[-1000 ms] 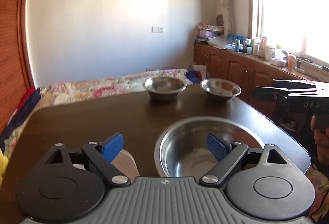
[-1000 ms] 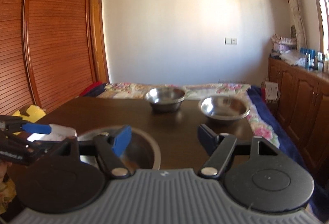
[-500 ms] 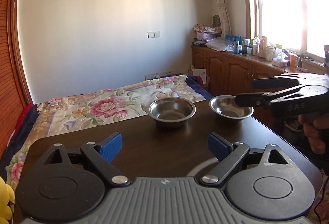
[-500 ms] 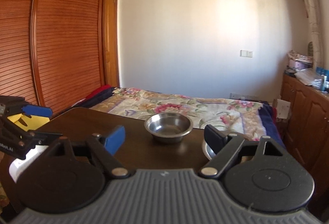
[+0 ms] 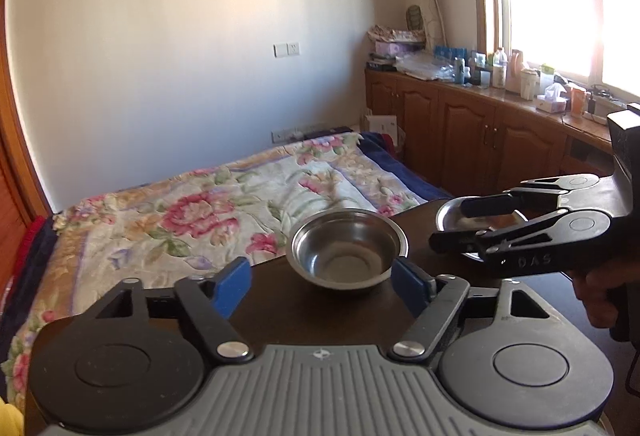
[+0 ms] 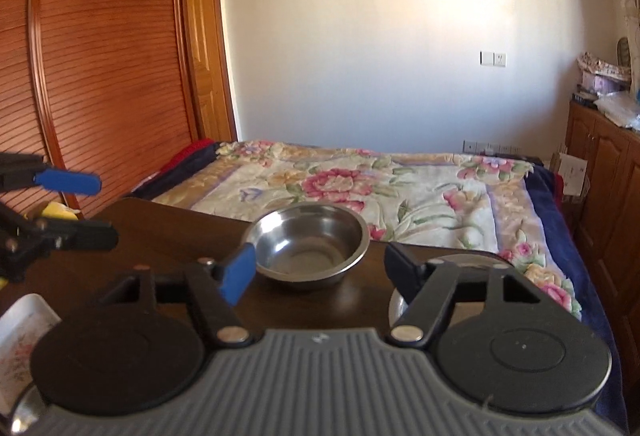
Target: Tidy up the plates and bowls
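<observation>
A small steel bowl (image 5: 347, 248) (image 6: 308, 242) stands near the far edge of the dark table (image 5: 288, 308). My left gripper (image 5: 320, 286) is just short of it, jaws closing, and its blue pads (image 5: 232, 286) touch nothing. A second steel bowl (image 5: 450, 213) (image 6: 396, 306) sits to the right, mostly hidden. My right gripper (image 6: 320, 272) (image 5: 456, 222) hovers there with its right finger over that bowl's rim. Its jaws are closing on nothing. The left gripper (image 6: 96, 207) shows at the left edge of the right wrist view.
Beyond the table's far edge lies a bed with a floral quilt (image 5: 224, 195). Wooden cabinets (image 5: 472, 139) with bottles line the right wall. A slatted wardrobe (image 6: 100, 75) stands on the left. A white floral dish (image 6: 20, 332) rests at the table's near left.
Both grippers have travelled forward over the table toward the two small bowls. The large steel bowl has dropped out of view. Both pairs of jaws have narrowed.
</observation>
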The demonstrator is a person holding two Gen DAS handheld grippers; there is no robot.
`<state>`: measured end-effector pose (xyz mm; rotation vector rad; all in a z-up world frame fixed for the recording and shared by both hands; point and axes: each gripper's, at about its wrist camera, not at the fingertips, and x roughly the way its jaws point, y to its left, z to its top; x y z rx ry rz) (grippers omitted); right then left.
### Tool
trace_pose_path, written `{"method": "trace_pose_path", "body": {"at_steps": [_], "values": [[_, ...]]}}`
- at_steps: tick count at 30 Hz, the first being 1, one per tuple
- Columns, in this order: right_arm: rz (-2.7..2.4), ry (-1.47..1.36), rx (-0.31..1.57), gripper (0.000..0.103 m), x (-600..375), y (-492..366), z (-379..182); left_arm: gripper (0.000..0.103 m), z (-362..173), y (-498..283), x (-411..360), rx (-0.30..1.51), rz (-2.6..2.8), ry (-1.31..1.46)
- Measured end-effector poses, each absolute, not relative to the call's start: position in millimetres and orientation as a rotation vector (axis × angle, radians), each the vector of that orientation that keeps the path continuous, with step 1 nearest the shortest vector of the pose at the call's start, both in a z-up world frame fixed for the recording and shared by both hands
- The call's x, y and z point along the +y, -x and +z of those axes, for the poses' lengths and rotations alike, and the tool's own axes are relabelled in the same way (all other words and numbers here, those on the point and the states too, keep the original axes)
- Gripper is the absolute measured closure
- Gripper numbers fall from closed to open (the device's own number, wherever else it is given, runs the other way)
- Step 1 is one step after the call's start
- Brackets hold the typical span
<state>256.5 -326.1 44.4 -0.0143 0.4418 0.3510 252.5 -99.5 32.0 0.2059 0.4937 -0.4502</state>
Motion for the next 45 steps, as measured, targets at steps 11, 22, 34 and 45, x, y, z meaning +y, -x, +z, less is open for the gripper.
{"method": "trace_pose_path", "body": {"at_steps": [11,22,34,45], "values": [[0.35,0.022,0.51,0.044,-320.4,-297.1,36.9,0.036,-0.8,-304.8,-117.0,0.551,-0.483,-0.194],[0.329,0.029,0.559,0.049,-312.2,-319.6,30.8,0.045,-17.9,-339.1,-121.9,0.61,-0.454,-0.164],[0.341,-0.017,0.634,0.055,-312.2,-333.8,20.0,0.05,-35.1,-351.4,-130.3,0.668,-0.438,-0.177],[0.352,-0.035,0.689,0.063,-308.8,-338.5,11.8,0.061,-42.1,-361.4,-126.3,0.735,-0.446,-0.12]]}}
